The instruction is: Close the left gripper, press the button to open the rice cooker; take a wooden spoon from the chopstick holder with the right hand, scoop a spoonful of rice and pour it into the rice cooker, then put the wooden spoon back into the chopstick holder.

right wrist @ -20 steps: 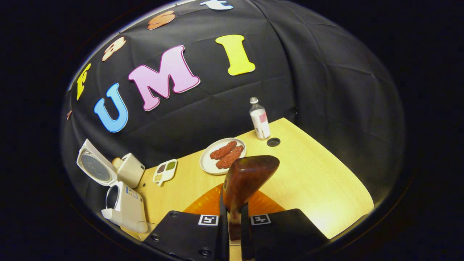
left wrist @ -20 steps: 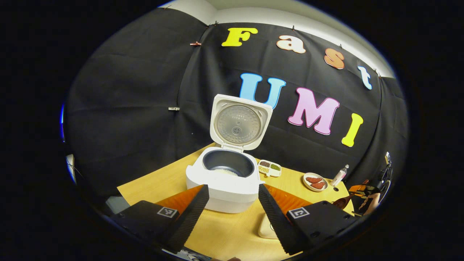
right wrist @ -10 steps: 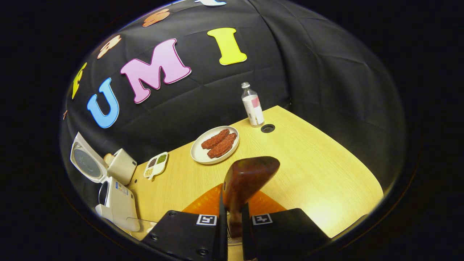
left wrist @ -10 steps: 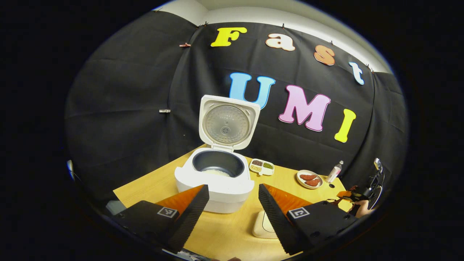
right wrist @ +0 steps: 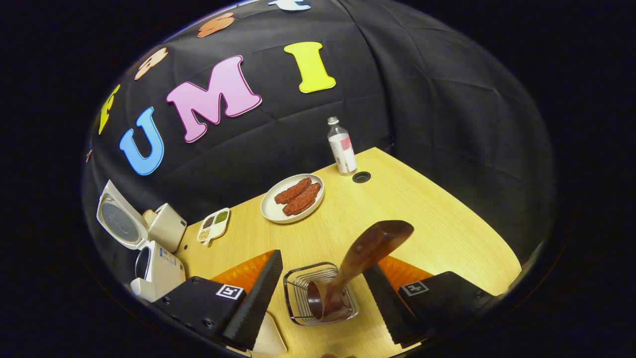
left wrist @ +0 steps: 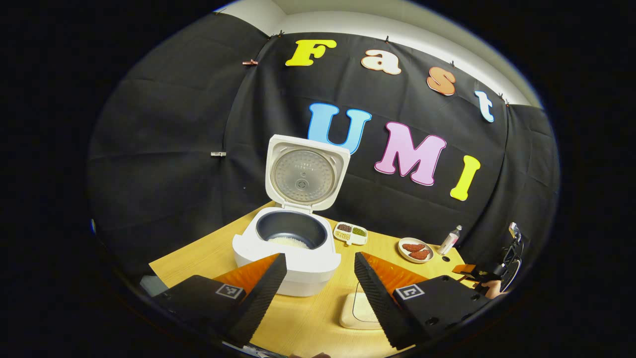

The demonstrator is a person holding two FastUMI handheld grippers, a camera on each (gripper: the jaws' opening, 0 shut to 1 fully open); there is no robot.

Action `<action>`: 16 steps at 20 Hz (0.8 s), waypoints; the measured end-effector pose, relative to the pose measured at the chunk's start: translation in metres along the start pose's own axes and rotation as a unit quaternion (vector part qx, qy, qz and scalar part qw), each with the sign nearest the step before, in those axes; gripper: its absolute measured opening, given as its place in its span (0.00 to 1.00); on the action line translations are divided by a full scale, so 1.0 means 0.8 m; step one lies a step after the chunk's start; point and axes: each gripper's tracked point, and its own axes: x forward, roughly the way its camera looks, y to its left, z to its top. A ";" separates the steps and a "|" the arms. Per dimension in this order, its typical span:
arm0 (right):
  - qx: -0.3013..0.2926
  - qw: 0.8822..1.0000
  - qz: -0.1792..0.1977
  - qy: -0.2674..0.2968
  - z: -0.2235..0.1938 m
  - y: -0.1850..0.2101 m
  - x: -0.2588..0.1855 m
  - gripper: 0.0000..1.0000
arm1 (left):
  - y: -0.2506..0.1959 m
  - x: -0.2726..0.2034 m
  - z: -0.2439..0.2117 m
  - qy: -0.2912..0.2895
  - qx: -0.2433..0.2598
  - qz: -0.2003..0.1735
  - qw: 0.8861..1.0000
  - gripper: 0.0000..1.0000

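My right gripper (right wrist: 320, 293) had its jaws spread wide, gripping nothing. Between them, in the right gripper view, the dark brown wooden spoon (right wrist: 360, 261) stood in the square wire chopstick holder (right wrist: 320, 293), its long axis leaning up and away to my right, its broad end above the rim. I judged the spoon returned, so the coming move was simply to back straight out without knocking that leaning spoon; the right finger sat nearer to it.

My left gripper (left wrist: 318, 283) was also parted and empty. Just beyond its fingertips in the left gripper view sat the white rice cooker (left wrist: 288, 251) on the pale wooden table (left wrist: 208, 251), lid upright, with white rice (left wrist: 288, 242) in the dark pot.
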 end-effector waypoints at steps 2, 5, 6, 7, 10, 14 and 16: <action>-0.002 1.000 -0.004 -0.001 0.003 -0.004 -0.012 0.98 | 0.003 0.002 0.010 -0.006 0.005 -0.006 1.000 0.95; -0.021 1.000 -0.016 0.006 0.000 -0.015 -0.025 0.99 | 0.007 0.005 0.036 -0.018 0.002 -0.017 1.000 0.95; -0.029 0.999 -0.017 0.007 0.001 -0.017 -0.031 0.98 | 0.010 0.006 0.048 -0.027 0.003 -0.018 0.999 0.95; -0.037 0.999 -0.018 0.004 0.003 -0.020 -0.039 0.98 | 0.013 0.008 0.063 -0.035 0.005 -0.018 0.999 0.95; -0.054 0.998 -0.029 -0.002 0.007 -0.033 -0.062 0.98 | 0.021 0.017 0.117 -0.070 0.018 -0.017 0.997 0.95; -0.053 0.997 -0.046 -0.010 -0.001 -0.053 -0.100 0.99 | 0.035 0.041 0.186 -0.104 0.067 -0.006 0.992 0.95; -0.056 0.998 -0.041 0.002 -0.017 -0.056 -0.118 0.99 | 0.040 0.057 0.216 -0.114 0.096 -0.002 0.989 0.95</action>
